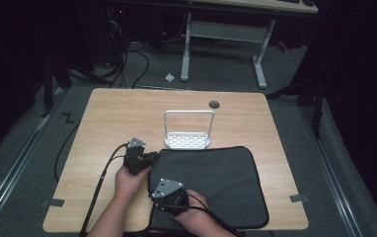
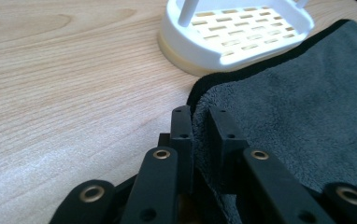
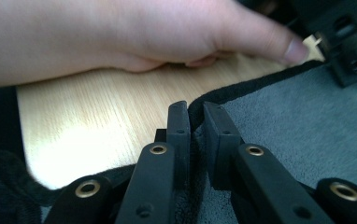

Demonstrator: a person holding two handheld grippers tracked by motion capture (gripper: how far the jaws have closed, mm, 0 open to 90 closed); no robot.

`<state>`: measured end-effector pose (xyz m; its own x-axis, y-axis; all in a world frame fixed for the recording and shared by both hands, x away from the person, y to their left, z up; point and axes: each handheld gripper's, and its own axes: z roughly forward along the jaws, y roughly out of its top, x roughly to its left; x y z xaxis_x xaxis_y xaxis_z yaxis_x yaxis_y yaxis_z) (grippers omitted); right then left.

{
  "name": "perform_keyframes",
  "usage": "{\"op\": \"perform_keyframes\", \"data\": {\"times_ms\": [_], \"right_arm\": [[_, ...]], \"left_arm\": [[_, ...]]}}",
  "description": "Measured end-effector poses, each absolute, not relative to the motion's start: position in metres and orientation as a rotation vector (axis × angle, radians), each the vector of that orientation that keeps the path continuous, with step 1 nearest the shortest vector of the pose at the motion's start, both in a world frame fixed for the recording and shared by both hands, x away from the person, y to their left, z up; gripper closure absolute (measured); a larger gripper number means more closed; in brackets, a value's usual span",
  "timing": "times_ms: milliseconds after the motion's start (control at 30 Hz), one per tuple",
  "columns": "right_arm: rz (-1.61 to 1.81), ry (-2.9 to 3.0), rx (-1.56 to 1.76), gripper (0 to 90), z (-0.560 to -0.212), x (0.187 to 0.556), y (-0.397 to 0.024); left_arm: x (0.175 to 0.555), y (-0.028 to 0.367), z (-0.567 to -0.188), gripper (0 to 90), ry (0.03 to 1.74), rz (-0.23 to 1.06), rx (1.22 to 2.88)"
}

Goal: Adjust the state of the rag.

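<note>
A dark grey towel [image 1: 211, 182] lies flat on the near right part of the wooden table [image 1: 117, 113]. My left gripper [image 1: 150, 159] is at the towel's far left corner. In the left gripper view its jaws [image 2: 200, 112] are shut on the towel [image 2: 307, 93], pinching the black-trimmed edge. My right gripper [image 1: 159, 200] sits at the near left edge. Its jaws [image 3: 195, 107] are shut on the towel's hem [image 3: 307, 121] too. Beyond it lie the person's other hand [image 3: 144, 32] and part of the left gripper [image 3: 347, 46].
A white slotted rack [image 1: 187, 140] with a tall hoop handle stands just beyond the towel's far edge, close to the left gripper [image 2: 237, 32]. A small round grommet [image 1: 214, 104] sits near the table's far edge. Bare wood stretches to the left and far side.
</note>
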<state>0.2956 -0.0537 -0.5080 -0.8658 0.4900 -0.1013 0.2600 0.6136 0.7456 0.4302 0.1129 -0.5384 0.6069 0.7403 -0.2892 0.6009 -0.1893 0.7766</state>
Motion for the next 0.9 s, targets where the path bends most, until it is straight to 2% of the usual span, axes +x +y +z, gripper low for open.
{"op": "perform_keyframes", "data": {"times_ms": [233,533,900], "right_arm": [[1.173,2.491,0.592,82.0,-0.495,0.291,-0.055],[1.214,2.454,0.548,82.0,-0.482,0.288,-0.040],[1.253,2.465,0.450,81.9,-0.478,0.285,0.010]], "left_arm": [[0.430,0.125,-0.535,81.4,1.166,0.068,1.730],[0.423,0.139,-0.522,81.5,1.164,0.078,1.649],[0.406,0.203,-0.515,81.6,1.238,0.140,1.576]]}}
